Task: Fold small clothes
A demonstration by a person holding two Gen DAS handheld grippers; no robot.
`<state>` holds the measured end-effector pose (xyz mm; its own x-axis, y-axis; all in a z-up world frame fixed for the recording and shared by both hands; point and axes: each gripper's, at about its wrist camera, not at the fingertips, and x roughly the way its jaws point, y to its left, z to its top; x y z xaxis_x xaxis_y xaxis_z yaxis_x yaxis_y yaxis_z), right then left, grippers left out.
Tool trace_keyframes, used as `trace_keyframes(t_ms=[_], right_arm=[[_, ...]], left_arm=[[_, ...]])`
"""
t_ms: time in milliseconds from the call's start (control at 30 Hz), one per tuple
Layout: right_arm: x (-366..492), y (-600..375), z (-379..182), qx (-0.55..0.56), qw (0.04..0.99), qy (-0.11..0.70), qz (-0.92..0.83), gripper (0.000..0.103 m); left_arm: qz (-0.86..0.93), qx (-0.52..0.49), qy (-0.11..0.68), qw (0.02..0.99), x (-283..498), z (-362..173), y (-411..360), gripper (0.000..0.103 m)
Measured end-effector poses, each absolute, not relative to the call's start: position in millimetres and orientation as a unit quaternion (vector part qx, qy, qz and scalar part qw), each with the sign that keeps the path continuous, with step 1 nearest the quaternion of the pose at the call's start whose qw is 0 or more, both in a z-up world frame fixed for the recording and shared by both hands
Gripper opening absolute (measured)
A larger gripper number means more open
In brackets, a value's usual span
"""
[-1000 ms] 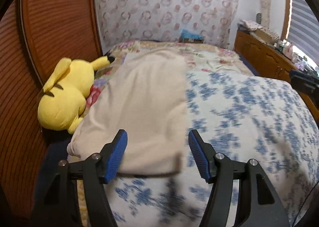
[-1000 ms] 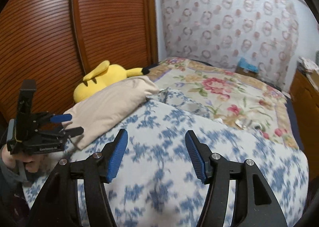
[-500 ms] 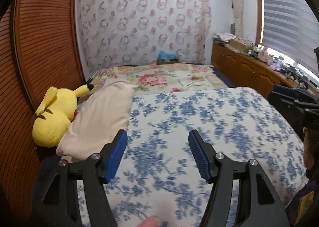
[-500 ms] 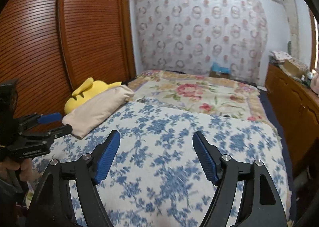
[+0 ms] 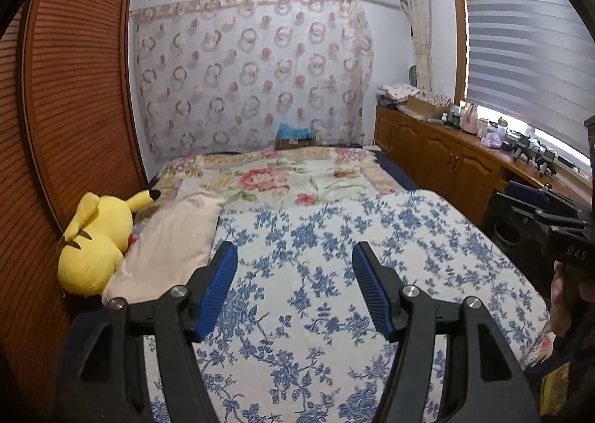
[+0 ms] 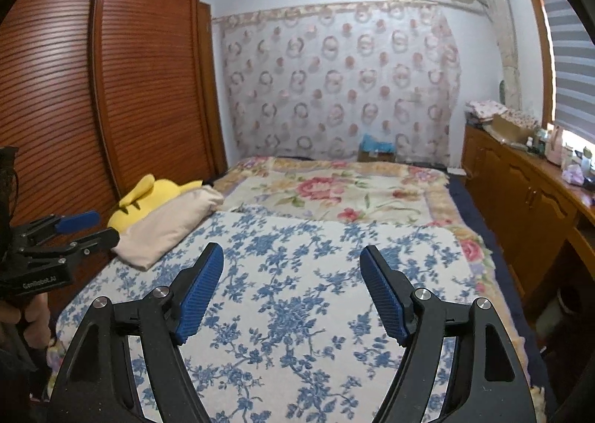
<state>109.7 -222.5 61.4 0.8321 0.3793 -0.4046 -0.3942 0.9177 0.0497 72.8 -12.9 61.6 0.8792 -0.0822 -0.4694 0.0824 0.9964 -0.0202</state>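
Observation:
No small garment shows in either view. My left gripper (image 5: 293,255) is open and empty, held above the near end of a bed covered by a white cloth with blue flowers (image 5: 334,263). My right gripper (image 6: 292,255) is open and empty above the same blue-flowered cloth (image 6: 297,274). The right gripper shows at the right edge of the left wrist view (image 5: 539,207), and the left gripper at the left edge of the right wrist view (image 6: 74,229), both with jaws apart.
A beige pillow (image 5: 167,240) and a yellow plush toy (image 5: 93,240) lie along the bed's left side by a wooden wardrobe (image 5: 74,88). A pink-flowered blanket (image 5: 282,177) covers the far half. A wooden sideboard (image 5: 446,155) with clutter runs along the right wall.
Both grippers have pulled back and risen from the bed, and the left one has swung away from the pillow toward the middle. Both stayed open and empty.

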Motion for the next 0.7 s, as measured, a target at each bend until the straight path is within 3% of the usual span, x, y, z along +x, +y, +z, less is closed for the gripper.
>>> trace_keyframes(t_ms=[333,700], right_arm=[[82.7,-241.6,83.8,-0.009,0.969,0.179,0.171,0.086],[76.0,-255.7,89.5,-0.003,0.974,0.17,0.149,0.088]], left_arm=[[-0.036,-0.004,0.212,0.977,54.7,93.2,-24.3,0.064],[-0.033,-0.007,0.201,0.979,49.1,98.0,-24.3,0.065]])
